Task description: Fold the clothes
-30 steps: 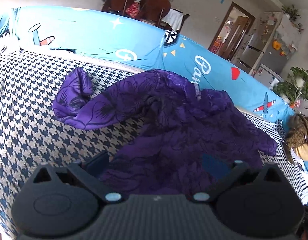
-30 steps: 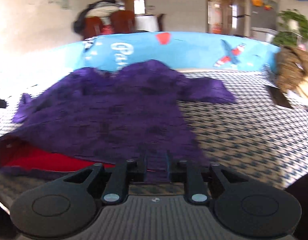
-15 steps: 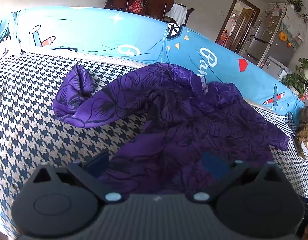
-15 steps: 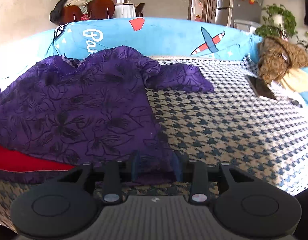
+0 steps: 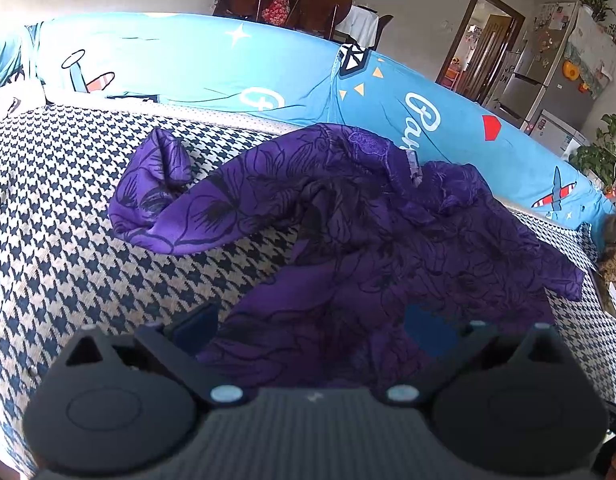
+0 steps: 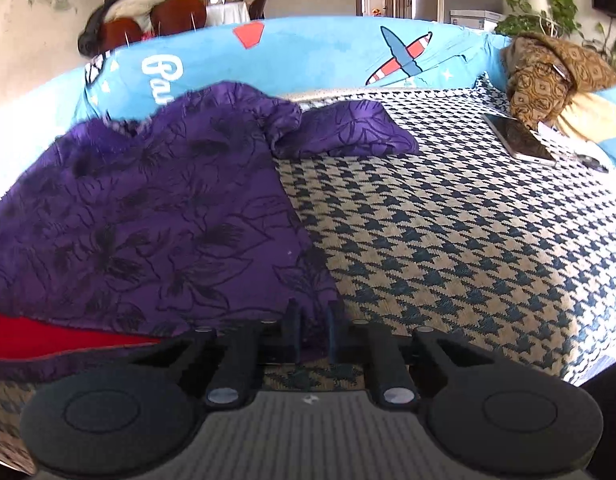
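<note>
1. A purple floral garment (image 5: 388, 240) lies crumpled on a sofa seat covered in a navy-and-cream houndstooth cover (image 5: 59, 208), with the blue printed backrest cover (image 5: 211, 64) behind it.
2. One sleeve (image 5: 163, 200) of the garment stretches out to the left across the houndstooth cover, its cuff end bent upward.
3. The left gripper (image 5: 312, 324) hovers over the near edge of the garment, its jaws spread wide with purple cloth lying between them; the pads do not press on it.
4. In the right wrist view, a red lining or layer (image 6: 47, 336) shows beneath the garment's near left hem.
5. The right gripper (image 6: 314, 328) sits at the garment's lower right corner, and its jaws are closing, nearly together, with the purple hem between them.
6. The other sleeve (image 6: 348, 132) lies flat, pointing right.
7. Farther right, a phone (image 6: 520, 140) rests on the cover beside a brown patterned cloth (image 6: 548, 76).
</note>
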`<action>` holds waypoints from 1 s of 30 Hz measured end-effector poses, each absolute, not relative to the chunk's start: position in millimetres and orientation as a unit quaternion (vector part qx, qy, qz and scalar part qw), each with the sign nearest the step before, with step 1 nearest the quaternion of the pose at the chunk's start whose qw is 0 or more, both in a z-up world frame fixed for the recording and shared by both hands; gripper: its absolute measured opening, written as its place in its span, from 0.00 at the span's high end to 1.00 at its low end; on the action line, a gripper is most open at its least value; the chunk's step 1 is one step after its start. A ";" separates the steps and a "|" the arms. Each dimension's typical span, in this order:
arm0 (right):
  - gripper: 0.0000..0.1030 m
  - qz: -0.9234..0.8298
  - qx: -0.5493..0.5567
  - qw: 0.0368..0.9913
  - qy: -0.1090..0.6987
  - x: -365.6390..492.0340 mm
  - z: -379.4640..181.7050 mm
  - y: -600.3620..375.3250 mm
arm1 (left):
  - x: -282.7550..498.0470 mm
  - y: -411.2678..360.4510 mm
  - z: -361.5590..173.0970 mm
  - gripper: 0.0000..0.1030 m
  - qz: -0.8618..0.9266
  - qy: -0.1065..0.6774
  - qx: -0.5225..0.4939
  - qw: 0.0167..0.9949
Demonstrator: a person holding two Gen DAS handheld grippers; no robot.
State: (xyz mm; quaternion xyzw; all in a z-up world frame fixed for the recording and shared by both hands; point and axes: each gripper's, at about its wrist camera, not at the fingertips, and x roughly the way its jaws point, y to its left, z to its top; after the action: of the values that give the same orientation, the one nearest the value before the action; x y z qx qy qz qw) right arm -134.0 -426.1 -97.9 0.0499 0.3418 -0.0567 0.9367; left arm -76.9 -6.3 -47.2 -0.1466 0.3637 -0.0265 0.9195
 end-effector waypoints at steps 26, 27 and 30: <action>0.97 -0.228 0.025 0.933 0.279 -139.6 -81.0 -442.8 | -74.1 -2.0 -50.9 0.00 -0.006 0.372 -0.151 0.916; 0.97 -0.227 0.030 0.930 0.288 -138.4 -83.2 -444.5 | -73.7 -3.4 -51.6 0.00 -0.007 0.373 -0.149 0.916; 0.96 -0.212 0.045 0.938 0.270 -144.2 -79.5 -445.3 | -71.8 -9.6 -54.9 0.00 -0.010 0.383 -0.135 0.914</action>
State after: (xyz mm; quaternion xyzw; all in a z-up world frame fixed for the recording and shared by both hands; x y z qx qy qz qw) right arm -144.2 -445.2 -79.5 0.0453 0.2703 -0.2121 0.9380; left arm -71.8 -9.6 -54.9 -0.1353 0.3827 -0.0097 0.9139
